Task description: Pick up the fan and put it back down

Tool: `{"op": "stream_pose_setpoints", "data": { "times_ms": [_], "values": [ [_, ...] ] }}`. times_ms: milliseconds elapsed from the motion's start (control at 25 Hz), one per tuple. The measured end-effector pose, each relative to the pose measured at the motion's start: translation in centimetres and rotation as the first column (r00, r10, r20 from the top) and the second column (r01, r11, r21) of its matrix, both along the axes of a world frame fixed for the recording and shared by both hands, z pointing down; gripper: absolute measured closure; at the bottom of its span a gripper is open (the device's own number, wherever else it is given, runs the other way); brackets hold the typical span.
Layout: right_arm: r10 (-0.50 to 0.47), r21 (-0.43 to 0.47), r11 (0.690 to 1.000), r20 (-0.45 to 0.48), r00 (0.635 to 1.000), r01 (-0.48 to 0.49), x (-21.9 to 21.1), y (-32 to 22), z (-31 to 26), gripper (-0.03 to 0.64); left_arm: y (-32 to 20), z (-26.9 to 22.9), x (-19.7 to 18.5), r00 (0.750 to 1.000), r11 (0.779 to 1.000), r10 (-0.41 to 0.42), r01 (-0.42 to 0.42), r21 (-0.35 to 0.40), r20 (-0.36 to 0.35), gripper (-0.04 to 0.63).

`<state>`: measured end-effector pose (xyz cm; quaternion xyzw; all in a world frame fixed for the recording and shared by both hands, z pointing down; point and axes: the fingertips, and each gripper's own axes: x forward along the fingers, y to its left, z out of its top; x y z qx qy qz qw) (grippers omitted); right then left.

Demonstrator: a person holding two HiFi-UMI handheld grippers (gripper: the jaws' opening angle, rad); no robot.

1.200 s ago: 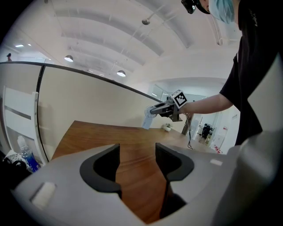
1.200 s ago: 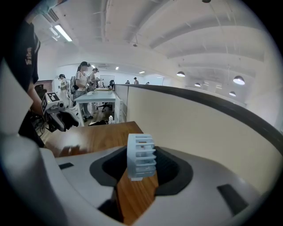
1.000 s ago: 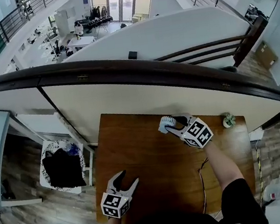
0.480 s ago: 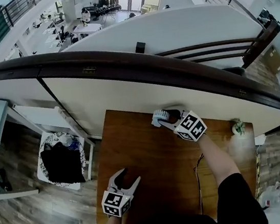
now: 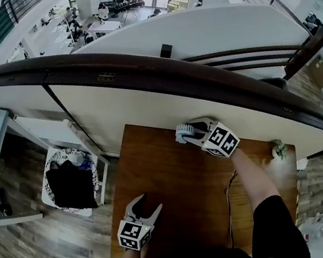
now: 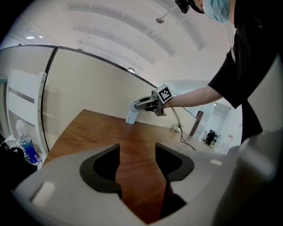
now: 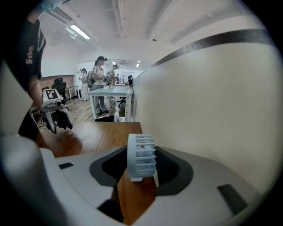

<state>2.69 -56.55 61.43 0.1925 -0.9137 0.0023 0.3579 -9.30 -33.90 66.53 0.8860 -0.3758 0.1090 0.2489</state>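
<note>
A small white fan (image 5: pixel 185 133) stands upright at the far edge of the brown wooden table (image 5: pixel 178 206), close to the white partition. My right gripper (image 5: pixel 193 133) is shut on it. In the right gripper view the slatted fan head (image 7: pixel 141 155) sits squeezed between both dark pads. From the left gripper view the fan (image 6: pixel 131 112) has its foot down at the tabletop, with the right gripper (image 6: pixel 145 104) reaching in from the right. My left gripper (image 5: pixel 146 204) hovers low over the near left part of the table. It is open, and only bare wood shows between its jaws (image 6: pixel 138 164).
The white partition wall (image 5: pixel 146 106) with a dark rail rises directly behind the table. A thin cable (image 5: pixel 230 205) trails along the table's right side, and a small green object (image 5: pixel 279 150) sits at its far right corner. A white chair with a black bag (image 5: pixel 71 188) stands on the floor to the left.
My right gripper has moved the fan a little left along the far edge and lower, toward the tabletop. The left gripper has sunk slightly, still open.
</note>
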Motion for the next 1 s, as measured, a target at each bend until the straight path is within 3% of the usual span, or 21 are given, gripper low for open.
{"op": "stream_pose_setpoints", "data": {
  "times_ms": [520,760,1000],
  "values": [
    [0.079,0.004,0.997,0.090,0.993,-0.080,0.4,-0.4,-2.1,0.405,0.4,-0.4,-0.4,1.000,1.000,-0.011,0.011,0.002,0.010,0.357],
    [0.195,0.036,0.978,0.225,0.955,-0.208,1.6,0.9,-5.5,0.400,1.0,-1.5,-0.7,0.999,0.999,-0.028,0.027,0.022,0.020,0.357],
    [0.260,0.075,0.955,0.248,0.933,-0.286,2.9,5.1,-6.9,0.400,2.4,-3.3,-0.6,0.999,0.998,-0.034,0.033,0.053,0.021,0.357]
  ]
}}
